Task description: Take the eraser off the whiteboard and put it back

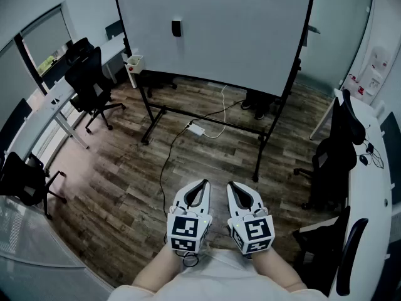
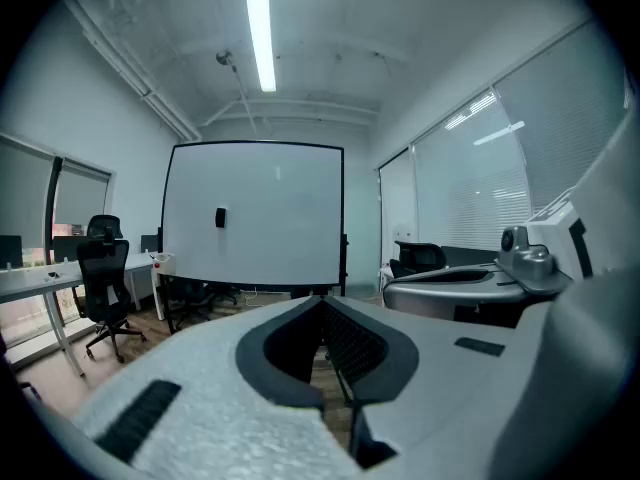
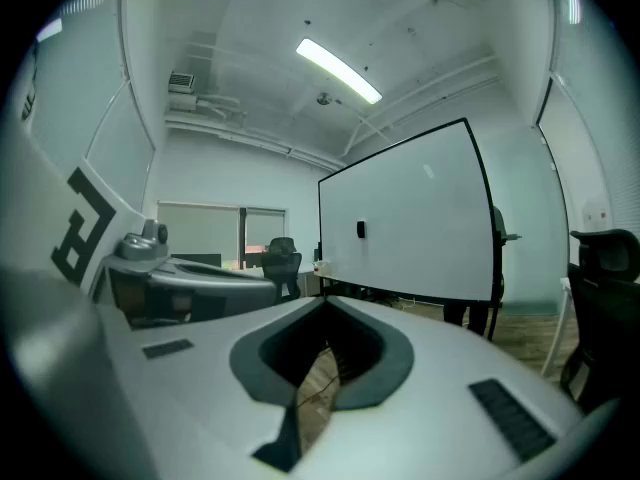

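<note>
The eraser (image 1: 177, 28) sits on the whiteboard (image 1: 238, 36), in the upper left part of its face, well apart from both grippers. It is a small dark block whose long axis runs up and down the board, its short ends toward the top and bottom edges. It is too small in every view to tell its front from its back or to make out any felt or label.

The left gripper (image 1: 203, 182) and the right gripper (image 1: 230, 185) are low in the head view, side by side and close together, both pointing at the board across the wooden floor (image 1: 125, 187). Each gripper's own view shows its jaws brought together at the tips, with only the oval hollow behind the pads left between them. Nothing sits in that hollow; floor shows through it.

The board's top edge is cut off in the head view. Under its lower edge a pair of shoes (image 1: 254, 105) shows, and the rest of that person is hidden behind the board. A white cable (image 1: 220, 115) trails across the floor beneath the stand. Office chairs (image 1: 94, 83) and desks at both sides run out of the picture.
</note>
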The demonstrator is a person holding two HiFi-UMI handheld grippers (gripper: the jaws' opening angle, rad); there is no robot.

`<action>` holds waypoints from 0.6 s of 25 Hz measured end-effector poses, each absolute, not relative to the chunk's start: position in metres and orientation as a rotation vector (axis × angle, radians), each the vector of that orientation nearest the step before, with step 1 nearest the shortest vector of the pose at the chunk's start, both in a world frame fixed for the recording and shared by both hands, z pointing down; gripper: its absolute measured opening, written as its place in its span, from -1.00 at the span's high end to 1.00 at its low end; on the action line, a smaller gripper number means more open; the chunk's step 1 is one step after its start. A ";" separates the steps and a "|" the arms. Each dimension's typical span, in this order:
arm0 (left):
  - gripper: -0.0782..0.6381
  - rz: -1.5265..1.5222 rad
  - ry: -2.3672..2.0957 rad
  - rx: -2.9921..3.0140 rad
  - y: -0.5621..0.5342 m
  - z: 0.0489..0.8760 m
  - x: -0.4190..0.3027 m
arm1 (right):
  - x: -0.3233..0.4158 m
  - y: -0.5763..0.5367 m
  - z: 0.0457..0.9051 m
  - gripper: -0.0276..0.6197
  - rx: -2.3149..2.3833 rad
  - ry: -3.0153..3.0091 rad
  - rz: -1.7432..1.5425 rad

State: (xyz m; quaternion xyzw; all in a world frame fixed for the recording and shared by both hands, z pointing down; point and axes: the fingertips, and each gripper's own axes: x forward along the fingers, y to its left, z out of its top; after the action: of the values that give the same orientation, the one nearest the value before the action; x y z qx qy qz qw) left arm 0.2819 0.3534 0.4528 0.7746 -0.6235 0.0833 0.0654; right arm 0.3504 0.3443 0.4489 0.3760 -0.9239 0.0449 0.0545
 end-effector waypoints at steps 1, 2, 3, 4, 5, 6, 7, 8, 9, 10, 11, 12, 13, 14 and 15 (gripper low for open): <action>0.73 0.250 -1.880 2.338 0.353 0.453 0.282 | 0.350 0.344 0.449 0.83 1.143 -2.805 0.139; 0.73 0.249 -1.878 2.338 0.353 0.453 0.282 | 0.350 0.344 0.449 0.83 1.145 -2.804 0.141; 0.73 0.250 -1.877 2.338 0.353 0.453 0.281 | 0.350 0.344 0.450 0.83 1.146 -2.803 0.143; 0.73 0.250 -1.875 2.338 0.353 0.454 0.281 | 0.349 0.344 0.450 0.83 1.146 -2.803 0.145; 0.73 0.249 -1.873 2.337 0.353 0.455 0.281 | 0.348 0.344 0.451 0.83 1.146 -2.804 0.147; 0.73 0.248 -1.874 2.336 0.353 0.455 0.280 | 0.348 0.344 0.451 0.83 1.145 -2.805 0.150; 0.73 0.246 -1.877 2.335 0.352 0.455 0.280 | 0.348 0.344 0.452 0.83 1.143 -2.807 0.154; 0.73 0.244 -1.884 2.332 0.352 0.453 0.280 | 0.348 0.344 0.452 0.83 1.143 -2.810 0.159; 0.73 0.243 -1.890 2.328 0.351 0.452 0.279 | 0.348 0.343 0.453 0.83 1.144 -2.814 0.167; 0.73 0.242 -1.891 2.325 0.351 0.451 0.279 | 0.349 0.343 0.453 0.83 1.150 -2.817 0.177; 0.73 0.241 -1.887 2.323 0.351 0.453 0.280 | 0.351 0.342 0.454 0.83 1.158 -2.817 0.187; 0.73 0.240 -1.883 2.322 0.350 0.455 0.281 | 0.353 0.340 0.455 0.83 1.167 -2.814 0.193; 0.73 0.239 -1.880 2.320 0.350 0.457 0.281 | 0.354 0.339 0.456 0.83 1.173 -2.806 0.194; 0.73 0.240 -1.880 2.317 0.349 0.458 0.281 | 0.354 0.338 0.458 0.83 1.173 -2.796 0.189; 0.73 0.241 -1.881 2.314 0.347 0.460 0.280 | 0.353 0.336 0.460 0.83 1.170 -2.788 0.184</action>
State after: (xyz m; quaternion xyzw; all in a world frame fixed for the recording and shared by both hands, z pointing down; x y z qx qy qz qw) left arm 0.2796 0.3470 0.4595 0.7713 -0.6269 0.0804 0.0746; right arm 0.3533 0.3364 0.4599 0.3856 -0.9190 0.0606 0.0560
